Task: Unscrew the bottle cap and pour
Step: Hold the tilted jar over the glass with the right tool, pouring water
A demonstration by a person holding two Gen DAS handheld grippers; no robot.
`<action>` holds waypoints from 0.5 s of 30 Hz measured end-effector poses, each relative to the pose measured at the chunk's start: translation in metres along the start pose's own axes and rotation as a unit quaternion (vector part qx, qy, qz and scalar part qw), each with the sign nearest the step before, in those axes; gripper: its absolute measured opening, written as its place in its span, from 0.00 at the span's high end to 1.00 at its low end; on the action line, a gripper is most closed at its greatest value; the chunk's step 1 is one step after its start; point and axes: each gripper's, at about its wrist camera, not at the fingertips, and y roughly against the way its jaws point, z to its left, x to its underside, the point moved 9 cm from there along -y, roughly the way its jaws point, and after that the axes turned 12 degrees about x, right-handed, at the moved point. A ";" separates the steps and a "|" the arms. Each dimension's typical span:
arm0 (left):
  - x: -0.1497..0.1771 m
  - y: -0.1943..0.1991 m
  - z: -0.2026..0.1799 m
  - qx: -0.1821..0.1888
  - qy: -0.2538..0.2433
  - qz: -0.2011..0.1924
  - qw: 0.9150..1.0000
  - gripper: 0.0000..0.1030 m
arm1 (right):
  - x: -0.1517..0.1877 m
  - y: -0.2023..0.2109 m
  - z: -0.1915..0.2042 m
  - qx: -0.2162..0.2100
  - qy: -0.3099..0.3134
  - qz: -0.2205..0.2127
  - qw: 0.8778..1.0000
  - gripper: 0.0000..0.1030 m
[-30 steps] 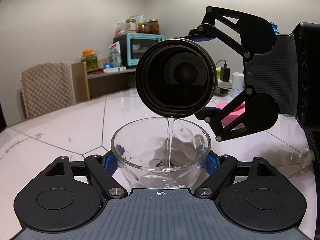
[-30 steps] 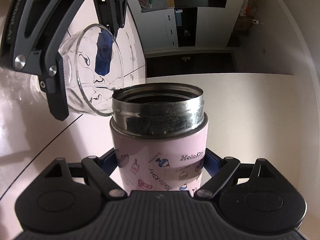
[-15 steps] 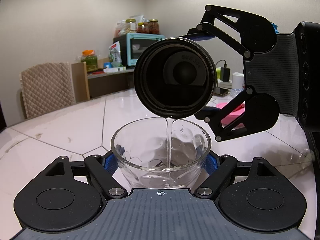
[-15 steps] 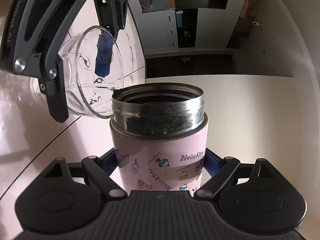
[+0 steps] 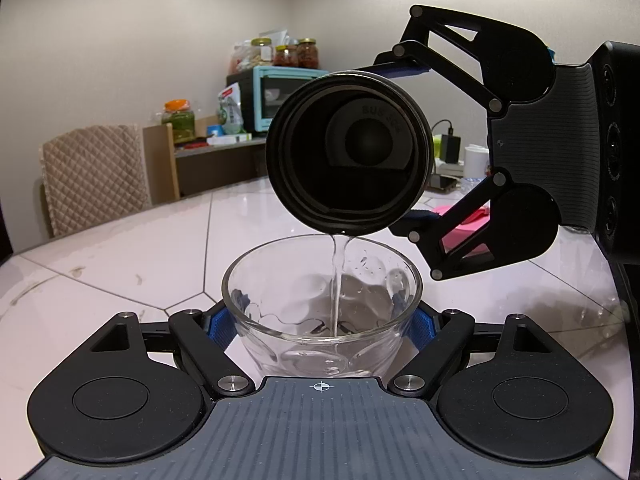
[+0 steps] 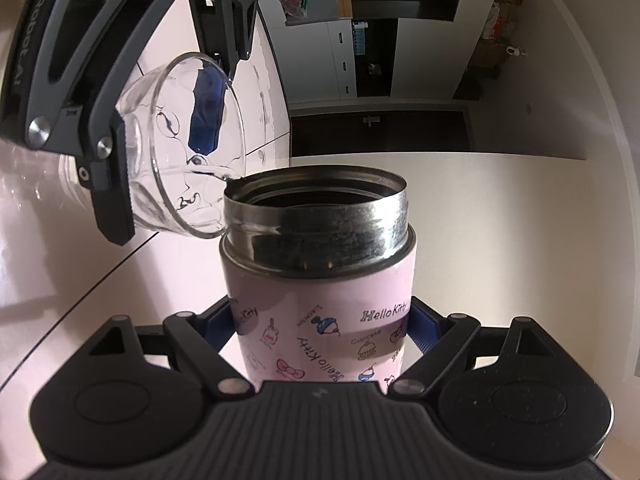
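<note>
A pink Hello Kitty bottle (image 6: 320, 280) with an uncapped steel mouth lies tipped sideways, and my right gripper (image 6: 320, 330) is shut on its body. In the left wrist view its dark mouth (image 5: 350, 160) faces me just above a clear glass cup (image 5: 322, 320). A thin stream of water (image 5: 338, 276) runs from the lower lip into the cup. My left gripper (image 5: 321, 326) is shut on the cup, blue pads against both sides. The right wrist view shows the cup (image 6: 180, 152) at the bottle's rim, inside the left gripper (image 6: 168, 140). No cap is in view.
The cup stands on a white tiled table (image 5: 140, 248). Behind it are a padded chair (image 5: 94, 176), a shelf with a teal oven (image 5: 280, 96) and jars, a pink item (image 5: 472, 216) and a white mug (image 5: 476, 160) at the right.
Water keeps streaming from the bottle into the cup. The bottle's mouth has barely shifted, and the cup and left gripper have stayed in place.
</note>
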 end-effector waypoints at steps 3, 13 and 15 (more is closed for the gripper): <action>0.000 0.001 0.000 0.000 0.000 0.000 1.000 0.17 | -0.006 -0.037 -0.029 0.000 0.004 -0.003 1.000 0.15; 0.000 0.002 0.000 0.000 0.000 0.000 1.000 0.17 | -0.006 -0.038 -0.037 0.006 0.014 -0.003 1.000 0.15; -0.002 0.003 -0.001 0.000 0.000 0.000 1.000 0.17 | -0.003 -0.031 -0.043 0.007 0.015 -0.003 1.000 0.15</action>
